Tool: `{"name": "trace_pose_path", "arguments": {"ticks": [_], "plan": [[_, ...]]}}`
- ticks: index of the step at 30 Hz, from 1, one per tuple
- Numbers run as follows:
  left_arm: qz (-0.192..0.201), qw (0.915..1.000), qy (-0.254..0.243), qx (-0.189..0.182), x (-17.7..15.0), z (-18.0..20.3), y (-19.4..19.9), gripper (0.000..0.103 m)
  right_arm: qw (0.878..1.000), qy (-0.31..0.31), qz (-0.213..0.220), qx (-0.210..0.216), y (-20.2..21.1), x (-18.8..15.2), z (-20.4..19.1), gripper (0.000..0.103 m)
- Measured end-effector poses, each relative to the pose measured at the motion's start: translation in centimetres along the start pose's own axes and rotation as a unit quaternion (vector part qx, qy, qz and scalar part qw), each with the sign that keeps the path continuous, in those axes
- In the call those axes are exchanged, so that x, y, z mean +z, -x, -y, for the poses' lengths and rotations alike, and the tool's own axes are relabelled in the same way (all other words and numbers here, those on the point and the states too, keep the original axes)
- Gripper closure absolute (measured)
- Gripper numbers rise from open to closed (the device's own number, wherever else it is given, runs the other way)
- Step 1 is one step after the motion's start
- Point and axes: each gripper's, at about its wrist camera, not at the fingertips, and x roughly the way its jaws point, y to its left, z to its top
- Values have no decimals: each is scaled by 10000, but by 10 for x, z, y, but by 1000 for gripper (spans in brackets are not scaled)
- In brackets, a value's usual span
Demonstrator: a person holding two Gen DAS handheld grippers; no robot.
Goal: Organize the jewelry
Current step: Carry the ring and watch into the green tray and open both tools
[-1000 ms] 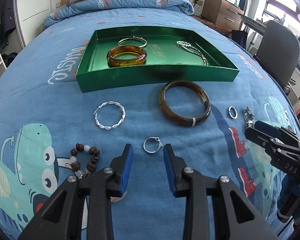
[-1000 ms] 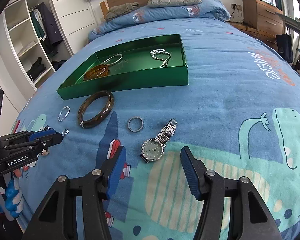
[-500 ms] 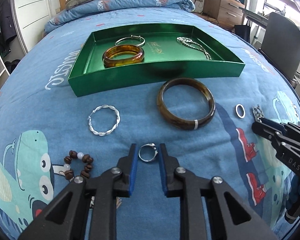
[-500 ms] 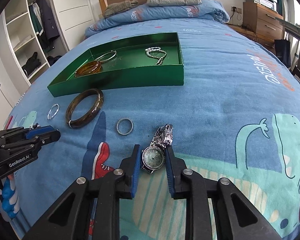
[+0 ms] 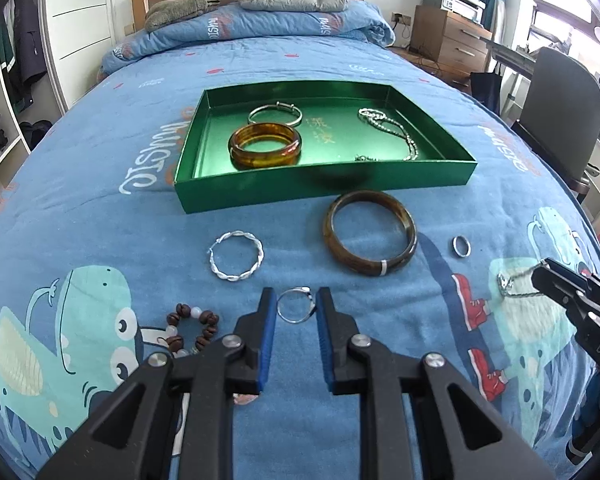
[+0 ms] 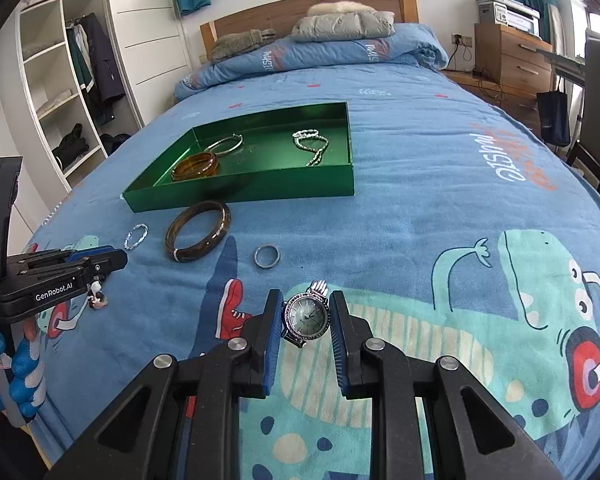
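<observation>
On the blue bed, I am pinching a small silver ring (image 5: pixel 295 305) with my left claw (image 5: pixel 296 312) and the watch (image 6: pixel 306 318) with my right claw (image 6: pixel 305 320). Next I am carrying both, I judge, over the green tray (image 5: pixel 324 188), which is holding an amber bangle (image 5: pixel 265 149), a silver bangle (image 5: pixel 275 115) and a chain necklace (image 5: pixel 392 130).

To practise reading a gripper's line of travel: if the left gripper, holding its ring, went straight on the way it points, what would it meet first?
Probably the bedspread just beyond the left gripper and its ring. The twisted silver bangle and brown bangle lie either side; depth is uncertain.
</observation>
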Motion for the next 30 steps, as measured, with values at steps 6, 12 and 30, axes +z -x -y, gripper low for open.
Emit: {"name": "trace_pose_path", "arguments": {"ticks": [6,12,30], "plan": [[213,9996,30,-159,5,-3,21,84,9997,118,219,-1,22,9,-9,80],[383,9990,93,-205,20,-12,33,84,9986,293,442,32,36,28,-24,80],[323,9992,228,-64,135,-40,-67,84,9958,823,381,114,-85,148,-52,80]]}}
